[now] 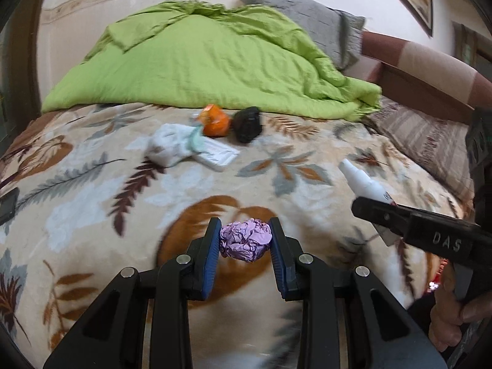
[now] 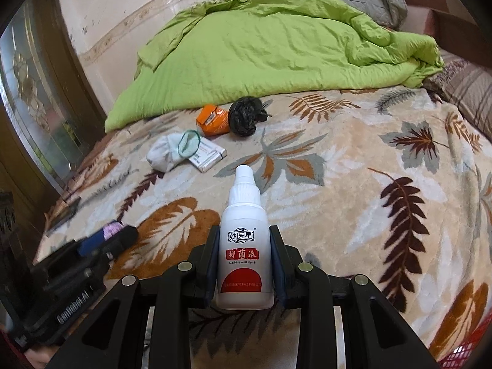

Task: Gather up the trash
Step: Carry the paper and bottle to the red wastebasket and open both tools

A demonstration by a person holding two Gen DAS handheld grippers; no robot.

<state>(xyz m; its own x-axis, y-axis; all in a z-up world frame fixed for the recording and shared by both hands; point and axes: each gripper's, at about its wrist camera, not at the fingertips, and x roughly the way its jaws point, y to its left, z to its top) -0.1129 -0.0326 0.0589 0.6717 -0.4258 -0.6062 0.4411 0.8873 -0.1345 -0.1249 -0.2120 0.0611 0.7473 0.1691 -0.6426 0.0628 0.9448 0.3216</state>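
Both claws loaded, over the leaf-print blanket [image 2: 353,184].

I read the left gripper [image 1: 245,243] clamped on a crumpled purple paper ball [image 1: 245,244], the right gripper [image 2: 244,258] clamped on a white spray bottle [image 2: 244,246]; sock [image 2: 167,150], orange packet [image 2: 212,120], black wad [image 2: 244,117] lie near the green duvet [image 2: 276,52].

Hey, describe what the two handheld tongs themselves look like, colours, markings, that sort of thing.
Both are black plastic with angular linkage arms and silver round pivot pins. The left tongs have bright blue ribbed pads inside the fingers; the right tongs have darker navy pads. Raised lettering reads "DAS" on one body and "GenRobot.AI" on the other. No cables show. Bare fingers grip a handle.
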